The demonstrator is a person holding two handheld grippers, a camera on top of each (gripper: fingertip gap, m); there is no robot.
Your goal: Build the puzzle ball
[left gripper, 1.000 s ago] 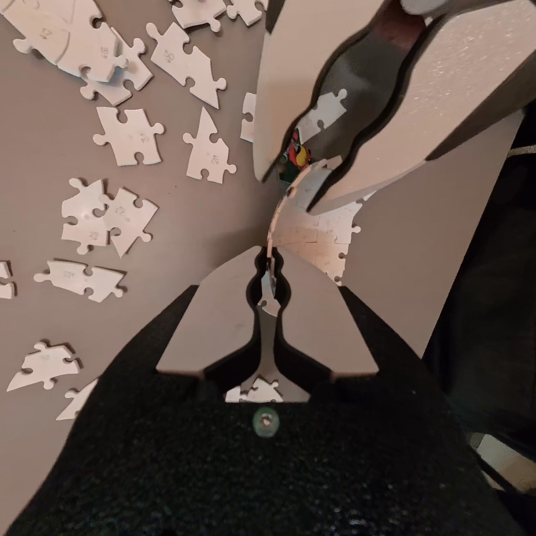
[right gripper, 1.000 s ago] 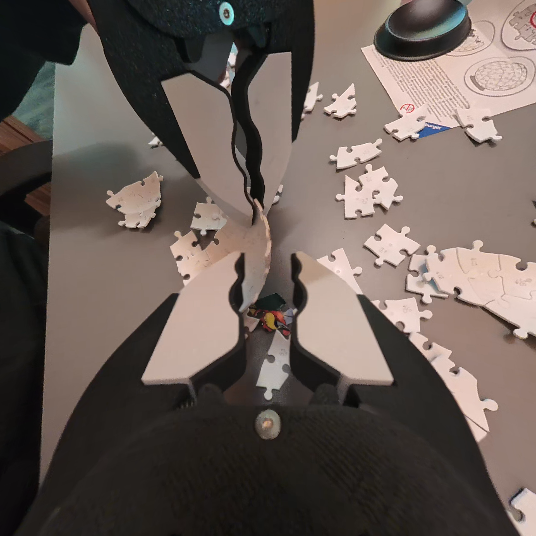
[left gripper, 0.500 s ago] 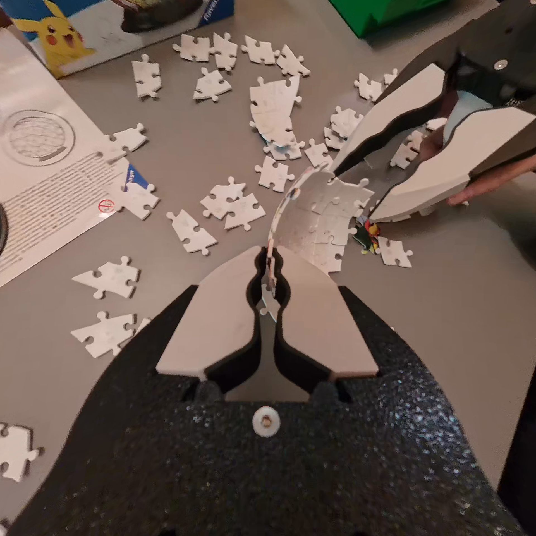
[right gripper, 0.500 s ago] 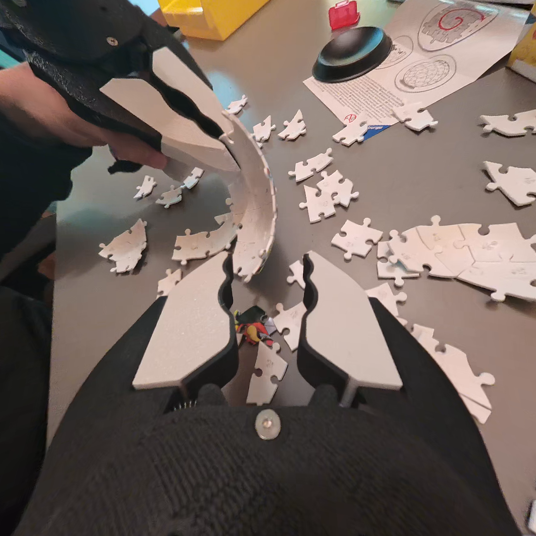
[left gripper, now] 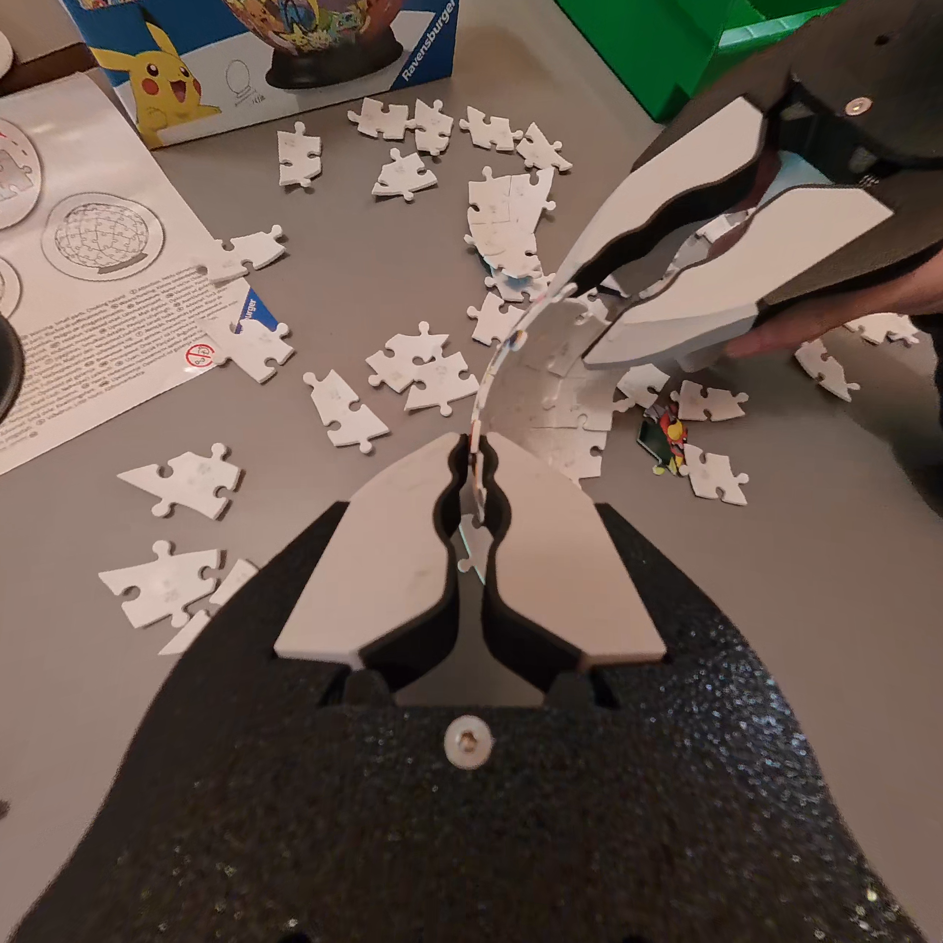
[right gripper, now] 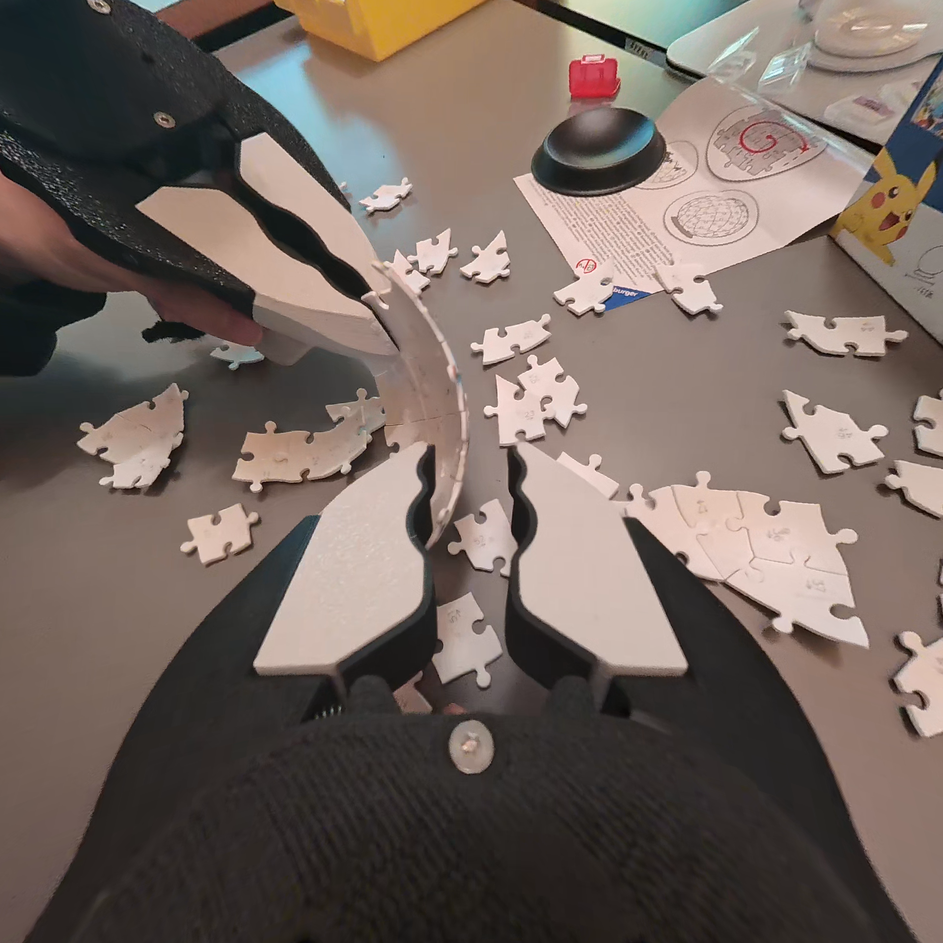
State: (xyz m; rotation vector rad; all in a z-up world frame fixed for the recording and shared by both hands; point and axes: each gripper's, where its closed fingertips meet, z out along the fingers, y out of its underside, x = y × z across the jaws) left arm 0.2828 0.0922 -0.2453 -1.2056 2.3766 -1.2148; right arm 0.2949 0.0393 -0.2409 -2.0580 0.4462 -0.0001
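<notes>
We logged: left gripper point(left gripper: 475, 449) level, low over grey table point(left gripper: 765, 587), clenched on curved assembled puzzle shell point(left gripper: 551, 388); right gripper point(right gripper: 467, 454) angled downward, released, straddling shell's far edge.

On the table point(right gripper: 663, 398) loose puzzle pieces point(right gripper: 533, 400) lie scattered. A curved puzzle shell point(right gripper: 433, 388) stands upright between the two grippers: the left gripper point(left gripper: 474, 449), coming from the left in the right wrist view, has its fingers closed on the shell's far edge, while the shell's near end sits between the spread fingers of the right gripper point(right gripper: 467, 451), against the left one and apart from the right. Behind lie an instruction sheet point(right gripper: 627, 224) with a round stand point(right gripper: 597, 148) on it, and a puzzle box point(left gripper: 286, 61) at the back
</notes>
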